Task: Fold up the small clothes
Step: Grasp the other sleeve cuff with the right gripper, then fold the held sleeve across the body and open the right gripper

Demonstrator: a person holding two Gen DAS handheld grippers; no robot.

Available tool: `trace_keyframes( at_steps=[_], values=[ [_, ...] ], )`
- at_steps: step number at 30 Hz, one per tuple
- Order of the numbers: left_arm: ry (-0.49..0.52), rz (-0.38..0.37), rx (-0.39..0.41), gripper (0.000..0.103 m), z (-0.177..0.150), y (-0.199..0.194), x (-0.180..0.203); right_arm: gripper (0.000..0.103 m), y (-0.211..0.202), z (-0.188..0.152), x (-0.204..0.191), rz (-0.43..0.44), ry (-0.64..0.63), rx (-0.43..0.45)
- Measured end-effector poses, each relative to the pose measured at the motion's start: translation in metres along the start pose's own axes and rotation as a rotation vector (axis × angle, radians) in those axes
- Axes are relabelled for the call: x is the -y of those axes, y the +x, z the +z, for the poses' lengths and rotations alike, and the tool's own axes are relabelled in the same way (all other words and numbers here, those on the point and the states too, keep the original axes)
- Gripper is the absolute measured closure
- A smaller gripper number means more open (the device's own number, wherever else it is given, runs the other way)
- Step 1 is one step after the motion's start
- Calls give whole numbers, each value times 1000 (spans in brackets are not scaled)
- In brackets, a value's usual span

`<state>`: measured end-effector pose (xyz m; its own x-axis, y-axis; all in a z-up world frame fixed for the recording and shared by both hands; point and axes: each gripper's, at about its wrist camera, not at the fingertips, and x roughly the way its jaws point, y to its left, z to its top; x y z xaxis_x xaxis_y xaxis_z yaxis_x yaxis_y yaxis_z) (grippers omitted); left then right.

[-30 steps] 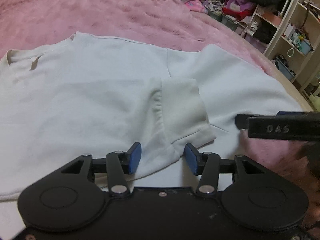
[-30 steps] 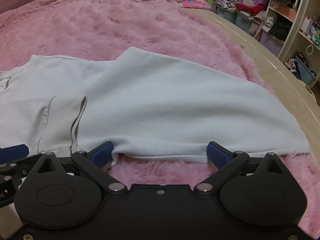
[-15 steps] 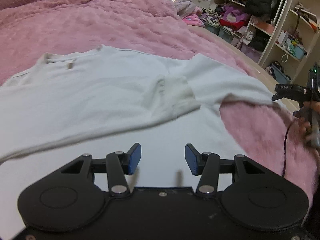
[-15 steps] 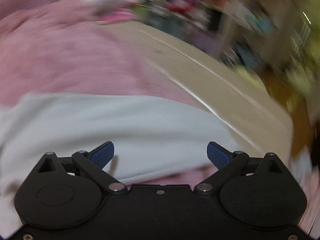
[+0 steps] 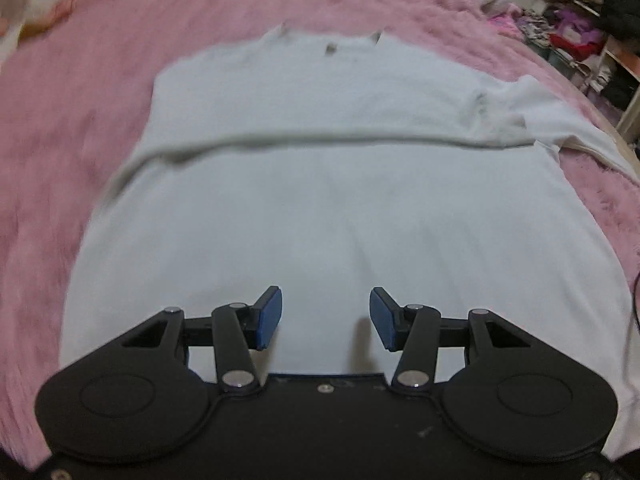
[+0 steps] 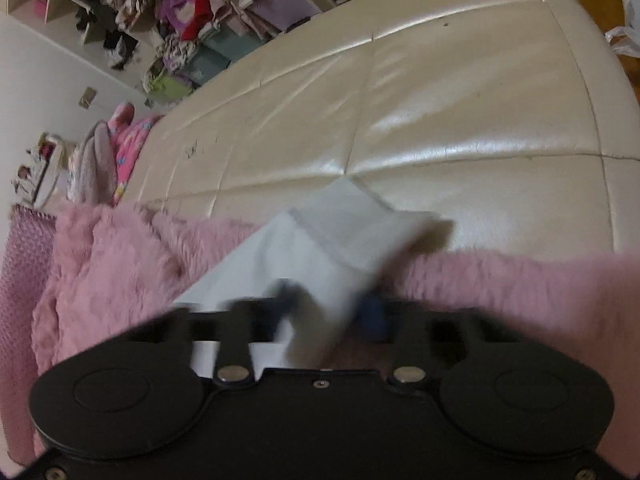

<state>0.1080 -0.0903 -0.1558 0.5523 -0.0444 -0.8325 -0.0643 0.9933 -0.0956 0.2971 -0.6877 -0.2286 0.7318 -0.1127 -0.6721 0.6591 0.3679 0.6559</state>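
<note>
A white long-sleeved top [image 5: 320, 168] lies flat on the pink fluffy blanket [image 5: 80, 120], collar at the far end, one sleeve folded across its chest. My left gripper [image 5: 326, 318] is open and empty, hovering over the hem. The other sleeve [image 6: 320, 256] stretches out to the right over the blanket's edge. In the blurred right wrist view my right gripper [image 6: 328, 312] has its blue pads closed in around that sleeve near the cuff.
The pink blanket [image 6: 100, 264] covers a cream leather bed [image 6: 440, 120]. Open shelves [image 6: 160, 8] stuffed with clothes and boxes stand beyond the bed; they also show in the left wrist view [image 5: 580, 40]. Bright pink folded clothes [image 6: 128, 140] lie near the bed's far edge.
My left gripper drew back and swung to face the top squarely from the hem. My right gripper swung right to the outstretched sleeve and its pads closed in on it.
</note>
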Motion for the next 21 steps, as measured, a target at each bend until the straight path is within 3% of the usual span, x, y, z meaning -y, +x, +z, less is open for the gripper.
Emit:
trace_keyframes(
  at_steps=[2,5,8,11,15,21],
  values=[
    [5,1,-21,53,-4,-4,0,100,-9,-9,-7,16,-7,47],
    [18,107,-73,53,-4,1,-1,100,-27,-24,-37,48,-134,112],
    [-23,146,-66,53,-4,2,-13,100,-44,-44,-75,203,-237,127],
    [-26,229,-56,53,1,-2,-23,100,-63,-79,-118,354,-365,97],
    [55,367,-4,53,7,-10,-36,100,-85,-138,-169,477,-524,66],
    [31,489,39,53,20,-21,-86,101,-114,-239,-217,659,-769,-100]
  ],
)
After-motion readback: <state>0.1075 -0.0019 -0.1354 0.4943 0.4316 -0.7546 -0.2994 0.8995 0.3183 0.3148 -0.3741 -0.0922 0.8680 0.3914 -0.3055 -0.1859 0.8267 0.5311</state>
